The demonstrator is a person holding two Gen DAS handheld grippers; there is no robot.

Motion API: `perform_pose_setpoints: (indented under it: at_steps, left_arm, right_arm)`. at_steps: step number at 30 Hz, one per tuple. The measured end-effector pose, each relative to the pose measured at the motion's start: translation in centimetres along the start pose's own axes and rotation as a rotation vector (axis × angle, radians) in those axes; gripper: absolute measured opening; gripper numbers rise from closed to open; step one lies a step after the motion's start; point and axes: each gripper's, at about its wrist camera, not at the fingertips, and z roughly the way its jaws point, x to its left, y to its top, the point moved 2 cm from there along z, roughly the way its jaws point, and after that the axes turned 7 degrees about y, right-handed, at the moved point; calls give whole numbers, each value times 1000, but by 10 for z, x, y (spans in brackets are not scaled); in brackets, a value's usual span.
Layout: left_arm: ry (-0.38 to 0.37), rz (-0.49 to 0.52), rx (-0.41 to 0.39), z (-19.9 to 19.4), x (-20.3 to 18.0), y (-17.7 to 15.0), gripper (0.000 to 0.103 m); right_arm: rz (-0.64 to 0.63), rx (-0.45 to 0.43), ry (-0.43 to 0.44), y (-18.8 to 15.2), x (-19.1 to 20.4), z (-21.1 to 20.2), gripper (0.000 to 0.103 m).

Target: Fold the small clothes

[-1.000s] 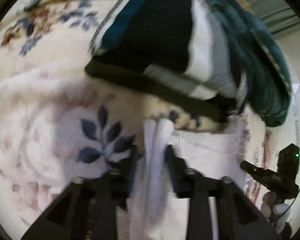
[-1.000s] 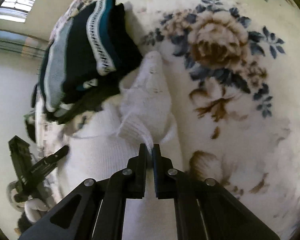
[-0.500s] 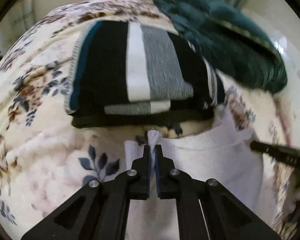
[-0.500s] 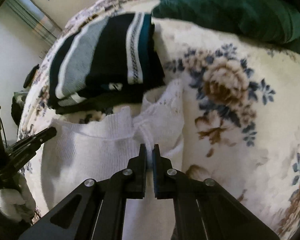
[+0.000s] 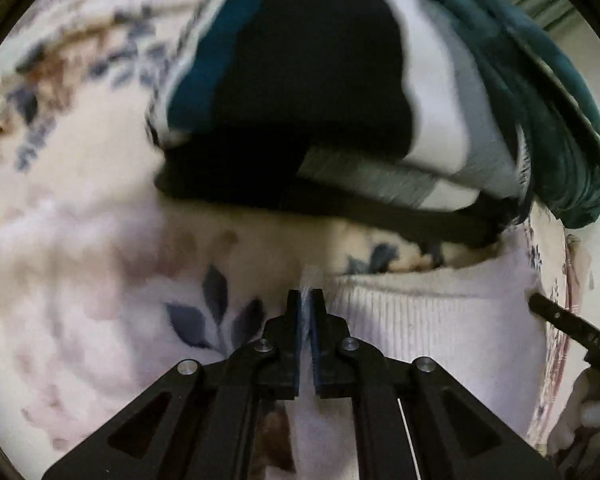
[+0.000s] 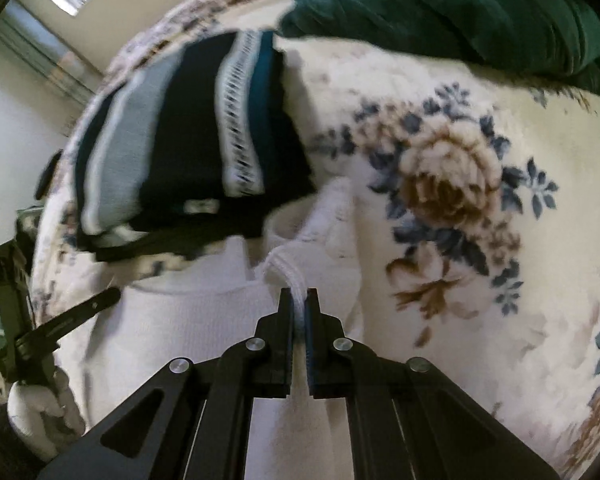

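Note:
A white ribbed knit garment (image 5: 440,320) lies on the floral blanket (image 5: 80,280), just in front of a pile of folded clothes. My left gripper (image 5: 308,300) is shut on the garment's left edge, a pinch of white cloth between its tips. My right gripper (image 6: 299,300) is shut on a bunched fold at the garment's (image 6: 188,332) right side, near its sleeve (image 6: 332,224). Each gripper shows at the edge of the other's view: the right one (image 5: 556,316), the left one (image 6: 72,312).
A folded pile of black, grey, white and teal striped knitwear (image 5: 320,100) (image 6: 188,140) sits right behind the white garment. A dark green blanket (image 5: 540,100) (image 6: 440,8) lies beyond it. The floral blanket (image 6: 460,184) stretches to the right.
Both grippers stay shut on the white garment. The left view has dropped lower and closer to the folded pile, with blur. The right view has shifted a little closer to the pile.

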Motion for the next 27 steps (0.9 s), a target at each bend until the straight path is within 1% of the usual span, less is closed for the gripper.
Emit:
perform_pose_setpoints:
  at_steps: [2, 3, 4, 5, 6, 7, 8, 9, 12, 13, 14, 15, 16, 17, 18, 19, 20, 21, 22, 24, 25, 26, 27]
  left_arm:
    - [-51, -29, 22, -3, 4, 1, 6]
    - [-85, -58, 29, -7, 8, 0, 8]
    - [-122, -99, 36, -12, 13, -2, 12]
    - [-171, -156, 30, -21, 22, -7, 22]
    - [-208, -197, 21, -27, 29, -12, 32]
    - [-242, -239, 15, -34, 35, -20, 38]
    - [-282, -272, 13, -41, 39, -30, 47]
    - [-308, -283, 13, -47, 39, -39, 51]
    - [-308, -253, 50, -47, 31, -61, 52]
    - [-299, -231, 55, -45, 26, -66, 50]
    - [-253, -198, 30, -45, 21, -71, 41]
    - [-238, -175, 7, -47, 18, -72, 12]
    - [-230, -157, -7, -48, 15, -73, 12]
    - [-207, -149, -36, -52, 16, -70, 9]
    - [-191, -143, -60, -56, 14, -68, 8]
    - [-176, -138, -80, -59, 15, -65, 8]
    - [-167, -129, -86, -59, 15, -61, 8]
    - [-162, -130, -82, -55, 15, -58, 8]
    - [-161, -132, -57, -45, 17, -54, 8]
    - [-135, -138, -20, -26, 21, -50, 9]
    - [-146, -152, 3, -17, 25, -49, 9]
    - [-176, -188, 28, -11, 30, -48, 9]
    - [-201, -218, 32, -12, 34, -47, 12]
  right_arm:
    - [45, 82, 42, -2, -7, 11, 5]
    - [80, 97, 74, -3, -12, 9, 6]
    - [114, 99, 120, -5, -17, 3, 11]
    - [145, 96, 168, -8, -23, -5, 15]
    - [177, 91, 199, -12, -29, -14, 33]
    - [199, 84, 212, -16, -34, -21, 49]
    - [224, 84, 241, -25, -39, -28, 50]
    - [235, 97, 254, -30, -42, -29, 50]
    - [270, 179, 297, -52, -47, -19, 50]
    - [282, 197, 314, -59, -47, -14, 50]
    - [294, 204, 318, -65, -47, -9, 50]
    - [298, 186, 319, -68, -47, -9, 31]
    - [297, 159, 315, -69, -45, -11, 7]
    - [291, 124, 310, -68, -44, -15, 7]
    - [281, 77, 297, -67, -43, -23, 7]
    - [259, 32, 257, -64, -41, -30, 6]
    - [226, 7, 201, -60, -40, -35, 6]
    - [212, 1, 167, -56, -40, -34, 6]
    - [215, 10, 152, -52, -45, -30, 6]
    - [223, 51, 122, -50, -51, -13, 6]
    - [238, 84, 119, -51, -54, -1, 6]
    - [245, 112, 130, -51, -54, 6, 6]
    - [257, 138, 148, -50, -54, 12, 7]
